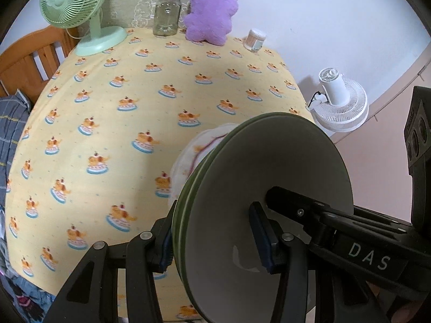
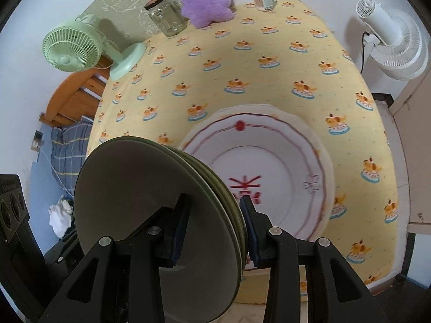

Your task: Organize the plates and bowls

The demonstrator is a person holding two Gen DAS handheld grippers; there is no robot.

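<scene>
— Two pairs of tongs, one stack: we have the left tongs [image 1: 215, 238] clenched across the rim of the green plates [image 1: 269, 188], one blue pad on the grey face and the other against the striped underside.

— And our right tongs [image 2: 215, 228] pinch the same green plates [image 2: 150, 202] from the other side, pads pressed on both faces. We count at least two rims nested together, held on edge, nearly upright.

— Where do they sit relative to the tabletop [image 1: 121, 86]?

— Lifted above its yellow patterned cloth, at the near side. Right behind them lies the white plate [image 2: 282, 161] with red rings and a red mark in its centre, flat on the cloth.

— Along the far edge we see the green fan [image 1: 78, 8], the glass jar [image 1: 167, 13], the purple plush toy [image 1: 211, 10] and a small tub of cotton swabs [image 1: 255, 39].

— The white fan [image 2: 393, 43] stands off the tabletop, to the right.
</scene>
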